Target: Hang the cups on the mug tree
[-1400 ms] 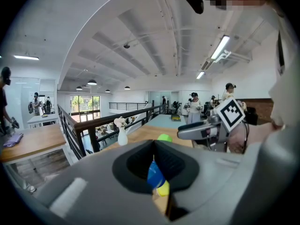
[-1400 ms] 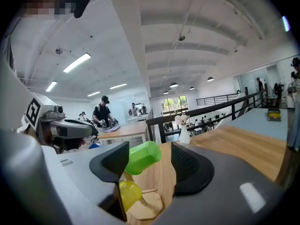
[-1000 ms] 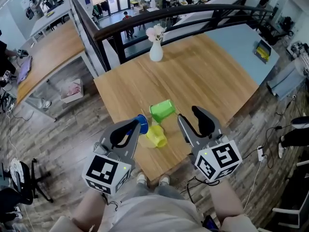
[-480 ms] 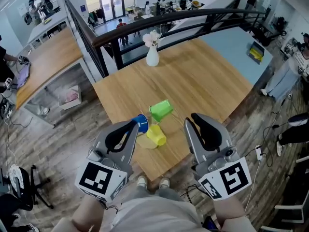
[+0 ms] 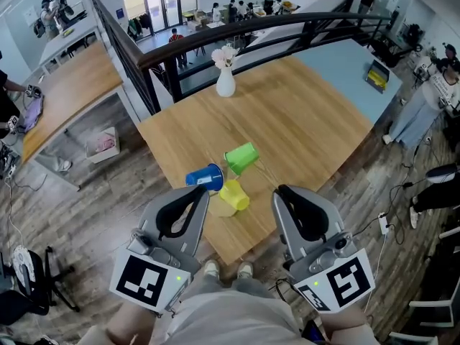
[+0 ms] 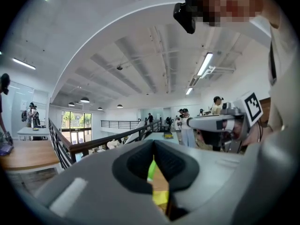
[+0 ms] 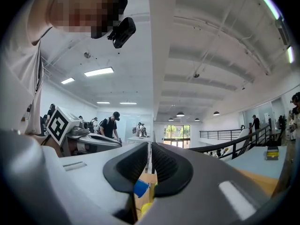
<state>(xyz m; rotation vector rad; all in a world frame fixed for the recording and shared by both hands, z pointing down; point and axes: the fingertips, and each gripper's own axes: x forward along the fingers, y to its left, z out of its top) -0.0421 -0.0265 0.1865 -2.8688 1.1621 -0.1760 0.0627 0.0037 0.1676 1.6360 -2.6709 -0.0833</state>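
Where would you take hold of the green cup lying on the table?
Probably the green cup across the middle of its round wall, from above on its right. It lies on its side, and the yellow cup and blue cup crowd its near left; the table to its right is bare.

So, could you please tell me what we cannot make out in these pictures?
- Mug tree: in no view.
- Handles on the blue cup, green cup, yellow cup: too small, head view.
- Left gripper view: the left tongs hide all but slivers of green and yellow cups.
- Pale thing beside the yellow cup: partly behind it, head view.
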